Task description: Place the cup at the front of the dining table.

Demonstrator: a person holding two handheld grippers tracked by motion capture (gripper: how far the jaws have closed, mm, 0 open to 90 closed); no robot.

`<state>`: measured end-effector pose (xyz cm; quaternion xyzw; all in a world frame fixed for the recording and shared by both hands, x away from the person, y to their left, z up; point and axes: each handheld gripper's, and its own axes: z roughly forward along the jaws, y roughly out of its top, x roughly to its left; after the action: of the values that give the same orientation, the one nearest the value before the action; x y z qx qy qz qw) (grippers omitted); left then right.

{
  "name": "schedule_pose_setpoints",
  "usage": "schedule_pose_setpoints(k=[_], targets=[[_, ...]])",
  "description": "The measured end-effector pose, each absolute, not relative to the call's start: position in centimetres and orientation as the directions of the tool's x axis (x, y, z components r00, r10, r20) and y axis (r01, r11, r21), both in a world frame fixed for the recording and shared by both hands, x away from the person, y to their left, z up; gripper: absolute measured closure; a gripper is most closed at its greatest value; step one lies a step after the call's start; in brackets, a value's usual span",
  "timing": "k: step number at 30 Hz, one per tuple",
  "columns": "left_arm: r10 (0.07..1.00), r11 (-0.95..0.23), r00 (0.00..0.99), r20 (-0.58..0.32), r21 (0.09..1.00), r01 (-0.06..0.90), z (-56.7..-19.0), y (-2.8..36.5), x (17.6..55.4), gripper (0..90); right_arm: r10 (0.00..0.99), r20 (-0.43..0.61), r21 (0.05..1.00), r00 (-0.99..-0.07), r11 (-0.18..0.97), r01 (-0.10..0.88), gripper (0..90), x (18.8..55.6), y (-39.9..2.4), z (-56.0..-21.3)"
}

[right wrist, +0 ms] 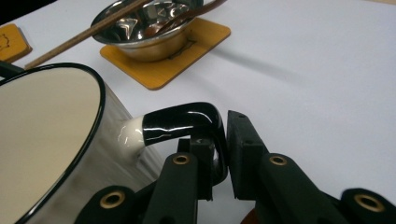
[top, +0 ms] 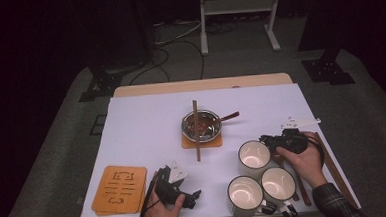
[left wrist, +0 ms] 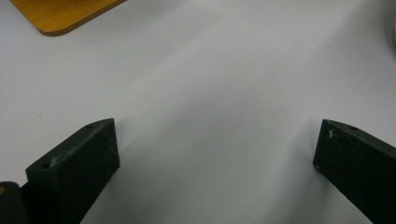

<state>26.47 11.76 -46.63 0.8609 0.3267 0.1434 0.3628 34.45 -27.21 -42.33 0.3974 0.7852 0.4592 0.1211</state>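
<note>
Three white mugs with dark rims stand at the front right of the table. My right gripper (top: pixel 271 142) is at the farthest mug (top: pixel 254 155), and in the right gripper view it (right wrist: pixel 222 140) is shut on that mug's black handle (right wrist: pixel 180 122); the mug's body (right wrist: pixel 51 140) stands to the left. The left gripper (top: pixel 194 197) rests near the front edge, left of the mugs. In its own view the left gripper (left wrist: pixel 217 140) stands open over the white sheet with nothing between its jaws.
A steel bowl (top: pixel 201 125) sits on a wooden coaster (top: pixel 201 141) mid-table, with a chopstick (top: pixel 196 131) across it and a spoon (top: pixel 229 117) inside. Two more mugs (top: pixel 245 192) (top: pixel 278 183) stand close by. Stacked coasters (top: pixel 120 189) lie front left. A wooden stick (top: pixel 334 168) lies along the right edge.
</note>
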Motion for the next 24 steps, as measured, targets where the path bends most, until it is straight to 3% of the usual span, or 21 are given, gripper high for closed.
schedule_pose_setpoints(k=[24], targets=[[0.667, -0.522, 0.745, 0.008, 0.719, 0.459, -46.6, 11.8, 26.5, 0.0, 0.76, 0.195, 0.842, -0.62, 0.195, 0.503, 80.5, 34.8, -28.4, -40.0]])
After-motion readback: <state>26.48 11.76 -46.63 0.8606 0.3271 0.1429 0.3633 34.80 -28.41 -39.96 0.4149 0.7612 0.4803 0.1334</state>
